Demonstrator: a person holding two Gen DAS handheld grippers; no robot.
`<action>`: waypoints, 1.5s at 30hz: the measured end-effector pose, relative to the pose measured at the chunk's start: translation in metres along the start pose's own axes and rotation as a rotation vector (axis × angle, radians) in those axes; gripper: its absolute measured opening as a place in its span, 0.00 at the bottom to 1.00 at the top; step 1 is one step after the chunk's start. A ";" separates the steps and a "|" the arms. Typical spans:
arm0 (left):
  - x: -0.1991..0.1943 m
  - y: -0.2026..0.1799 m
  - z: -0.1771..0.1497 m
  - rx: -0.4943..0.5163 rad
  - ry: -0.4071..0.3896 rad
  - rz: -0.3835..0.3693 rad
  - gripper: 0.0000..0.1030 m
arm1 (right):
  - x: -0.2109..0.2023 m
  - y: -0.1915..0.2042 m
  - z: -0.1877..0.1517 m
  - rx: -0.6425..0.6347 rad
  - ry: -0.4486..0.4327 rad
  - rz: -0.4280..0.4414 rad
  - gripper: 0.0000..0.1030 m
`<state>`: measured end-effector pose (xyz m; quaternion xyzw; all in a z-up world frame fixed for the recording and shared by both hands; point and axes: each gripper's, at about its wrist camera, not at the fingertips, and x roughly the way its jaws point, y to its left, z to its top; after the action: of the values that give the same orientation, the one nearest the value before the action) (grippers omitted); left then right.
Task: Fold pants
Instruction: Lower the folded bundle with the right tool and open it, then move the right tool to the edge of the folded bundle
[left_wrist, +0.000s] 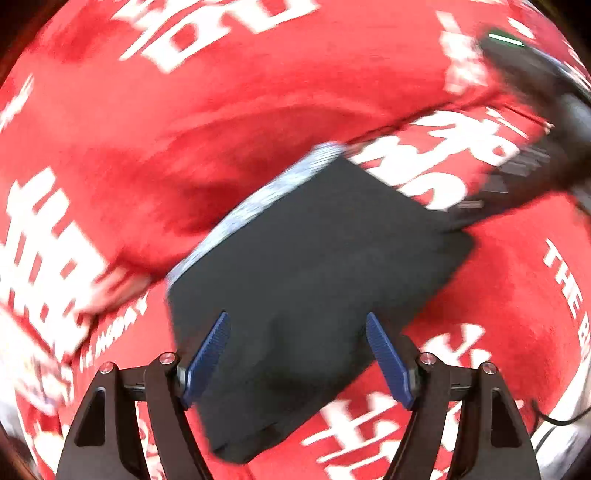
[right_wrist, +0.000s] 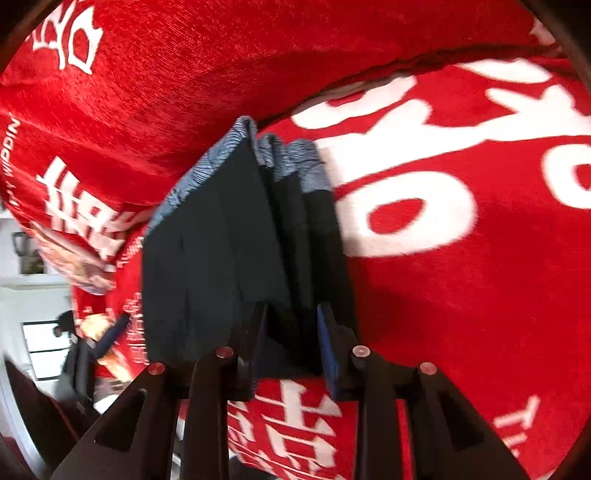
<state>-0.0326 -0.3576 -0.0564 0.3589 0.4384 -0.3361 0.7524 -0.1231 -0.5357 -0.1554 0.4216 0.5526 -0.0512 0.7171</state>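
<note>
Folding looks nearly finished: the pants (left_wrist: 314, 280) already lie as a compact dark rectangle on the red blanket (left_wrist: 147, 129), stacked layers showing at the grey-blue waistband (right_wrist: 295, 162).

The left gripper (left_wrist: 297, 363) hovers with fingers apart, nothing between them. The right gripper (right_wrist: 291, 343) straddles the bundle's near edge, fingers slightly apart; whether they pinch it I cannot tell.

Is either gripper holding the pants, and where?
Left gripper: nothing, jaws open above folded dark pants. Right gripper: straddles their near edge; grip unclear.
</note>
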 end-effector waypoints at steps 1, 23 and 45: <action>0.003 0.014 -0.003 -0.046 0.024 0.009 0.75 | -0.008 0.003 -0.004 -0.005 -0.027 -0.048 0.30; 0.059 0.107 -0.080 -0.399 0.302 -0.099 0.91 | 0.005 0.053 -0.046 -0.039 -0.035 -0.257 0.28; 0.052 0.136 -0.111 -0.343 0.270 -0.128 1.00 | 0.026 0.146 -0.074 -0.080 -0.063 -0.341 0.97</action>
<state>0.0531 -0.2046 -0.1095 0.2391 0.6077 -0.2525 0.7140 -0.0893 -0.3834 -0.0991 0.2912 0.5949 -0.1630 0.7313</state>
